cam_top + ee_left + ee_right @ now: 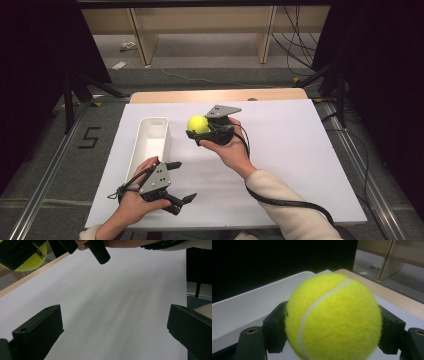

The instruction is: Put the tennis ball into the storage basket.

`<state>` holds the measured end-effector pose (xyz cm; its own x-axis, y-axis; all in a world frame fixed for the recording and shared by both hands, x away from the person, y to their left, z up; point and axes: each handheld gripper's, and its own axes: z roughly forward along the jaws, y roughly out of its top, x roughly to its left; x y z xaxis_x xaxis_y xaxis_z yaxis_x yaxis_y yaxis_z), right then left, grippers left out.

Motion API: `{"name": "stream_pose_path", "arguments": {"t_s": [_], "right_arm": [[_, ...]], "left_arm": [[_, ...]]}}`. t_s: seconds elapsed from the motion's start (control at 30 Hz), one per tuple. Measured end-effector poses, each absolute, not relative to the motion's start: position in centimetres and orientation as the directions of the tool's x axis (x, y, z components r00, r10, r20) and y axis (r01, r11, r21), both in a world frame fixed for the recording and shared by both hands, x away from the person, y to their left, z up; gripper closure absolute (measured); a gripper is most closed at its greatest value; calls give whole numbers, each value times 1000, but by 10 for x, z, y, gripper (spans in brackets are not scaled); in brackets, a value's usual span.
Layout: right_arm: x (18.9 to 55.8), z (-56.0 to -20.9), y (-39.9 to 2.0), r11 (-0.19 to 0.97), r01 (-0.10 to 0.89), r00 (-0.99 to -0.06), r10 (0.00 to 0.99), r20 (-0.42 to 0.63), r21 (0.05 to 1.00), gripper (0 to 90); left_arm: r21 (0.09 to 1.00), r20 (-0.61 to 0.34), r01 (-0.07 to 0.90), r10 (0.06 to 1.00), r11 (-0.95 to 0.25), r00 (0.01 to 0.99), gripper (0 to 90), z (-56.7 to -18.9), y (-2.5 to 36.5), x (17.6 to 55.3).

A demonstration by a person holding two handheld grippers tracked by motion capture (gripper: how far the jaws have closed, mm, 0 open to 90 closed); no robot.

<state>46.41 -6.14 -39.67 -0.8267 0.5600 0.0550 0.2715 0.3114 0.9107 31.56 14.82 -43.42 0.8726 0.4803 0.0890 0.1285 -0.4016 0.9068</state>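
Fuzzy yellow tennis ball [334,317] clamped in right gripper [200,131] jaws, held above the white-covered table [300,150], just right of the long white plastic bin [150,142]. Left gripper [181,181] jaws spread wide, gripping nothing, near table's front edge. Room: grey floor [210,77], pale wooden shelving [200,22] behind, black drapes either side.

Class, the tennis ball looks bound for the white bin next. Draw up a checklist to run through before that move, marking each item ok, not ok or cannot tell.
1. Right gripper clamps the tennis ball on both sides: ok.
2. Ball lifted off the table: ok.
3. White bin open on top, nothing in it: ok.
4. Ball above the bin: not ok, beside it.
5. Left gripper open, away from the bin's far end: ok.
6. Grip firmness: cannot tell.
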Motion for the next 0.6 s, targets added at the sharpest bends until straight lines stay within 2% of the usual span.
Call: {"name": "stream_pose_path", "arguments": {"t_s": [0.6], "right_arm": [[461, -397, -56, 313, 270, -835, 547, 59, 911, 261]], "left_arm": [[907, 90, 128, 479, -402, 873, 0, -434, 148, 316]]}}
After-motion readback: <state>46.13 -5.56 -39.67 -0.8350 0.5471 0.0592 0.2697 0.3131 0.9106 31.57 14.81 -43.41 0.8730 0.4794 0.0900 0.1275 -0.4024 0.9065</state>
